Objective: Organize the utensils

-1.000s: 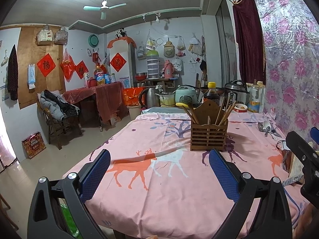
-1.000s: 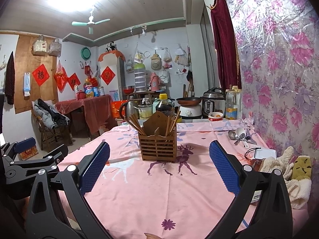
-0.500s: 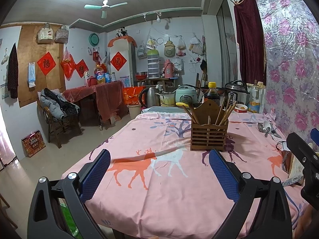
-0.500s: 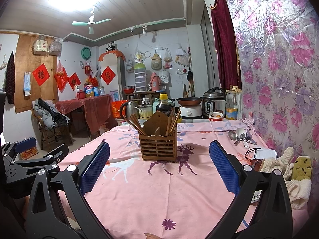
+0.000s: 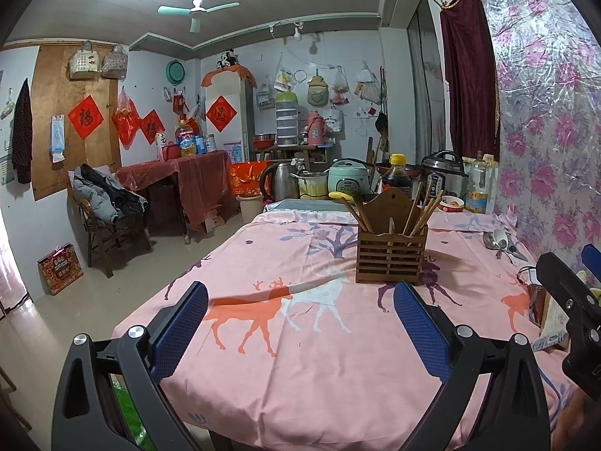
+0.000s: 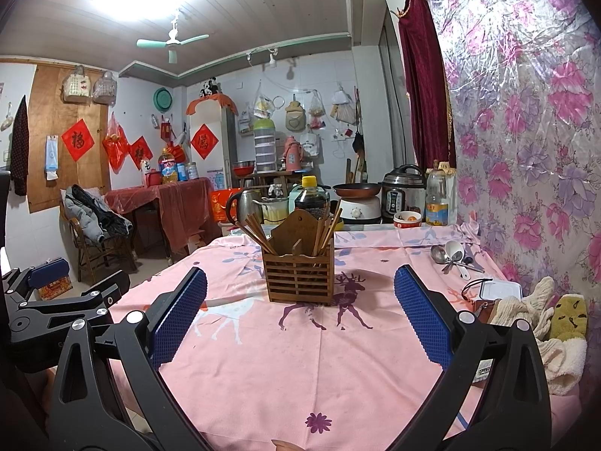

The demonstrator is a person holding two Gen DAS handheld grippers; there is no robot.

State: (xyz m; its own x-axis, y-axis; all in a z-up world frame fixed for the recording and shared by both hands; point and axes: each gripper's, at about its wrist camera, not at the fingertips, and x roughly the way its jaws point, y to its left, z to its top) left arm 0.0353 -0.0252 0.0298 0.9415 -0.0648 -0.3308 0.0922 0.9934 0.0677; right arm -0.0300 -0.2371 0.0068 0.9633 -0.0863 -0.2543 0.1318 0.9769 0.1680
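Two hand-held grippers, left and right, are hovering wide open and empty. Ahead is standing a slatted wooden utensil holder; loose metal and white spoons are lying right of it.

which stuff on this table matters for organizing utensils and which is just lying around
Job: wooden utensil holder, chopsticks standing in it, loose spoons by the wall.
Lying about: soy sauce bottle, frying pan, pressure cooker, socks.

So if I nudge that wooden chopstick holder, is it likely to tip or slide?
The holder looks slatted and light, so it would probably slide on the cloth and bunch it. The chopsticks lean out above its rim, so a high push may tip it. A low push seems safer.
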